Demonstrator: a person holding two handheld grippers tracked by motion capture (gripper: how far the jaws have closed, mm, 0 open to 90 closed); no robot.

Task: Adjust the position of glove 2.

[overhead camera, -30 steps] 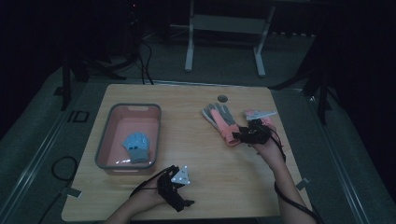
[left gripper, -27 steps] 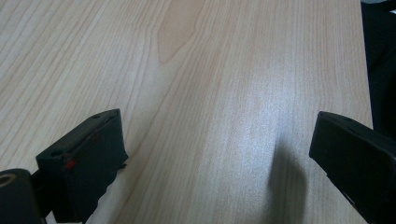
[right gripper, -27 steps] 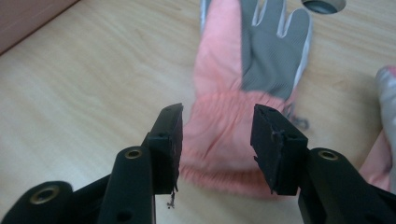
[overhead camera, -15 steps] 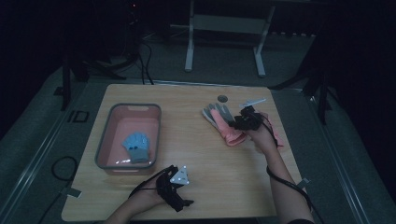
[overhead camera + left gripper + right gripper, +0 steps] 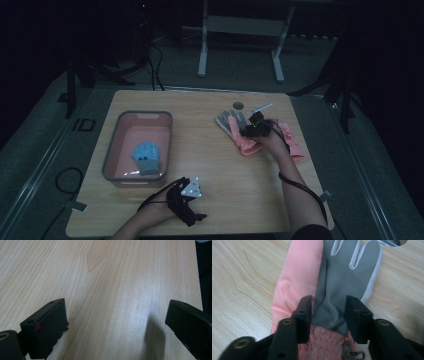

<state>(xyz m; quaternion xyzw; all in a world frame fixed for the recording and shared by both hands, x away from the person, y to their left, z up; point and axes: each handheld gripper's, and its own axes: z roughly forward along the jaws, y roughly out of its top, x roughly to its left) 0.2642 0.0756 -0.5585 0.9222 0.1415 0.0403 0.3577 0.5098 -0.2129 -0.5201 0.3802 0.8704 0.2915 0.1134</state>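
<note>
A glove with a grey palm and pink cuff [image 5: 231, 124] [image 5: 342, 277] lies flat on the right half of the wooden table [image 5: 220, 170]. My right gripper [image 5: 248, 131] [image 5: 328, 305] sits over its wrist, the jaws narrow with the bunched grey fabric pinched between them. Under and beside it lies a pink glove [image 5: 297, 272], and another pink piece [image 5: 291, 139] rests to the right of the hand. A blue-grey glove [image 5: 145, 157] lies inside the pink basin [image 5: 112, 150]. My left gripper [image 5: 192, 212] [image 5: 117, 315] rests open near the front edge, over bare wood.
A round metal grommet [image 5: 238, 105] is set in the table behind the gloves. The basin stands on the left half. Bare wood lies between the basin and the gloves. Cables trail from both grippers, and dark stands rise behind the table.
My right gripper has moved away from the person and leftward, from beside the gloves onto the grey-palmed glove's wrist. The left gripper has stayed put.
</note>
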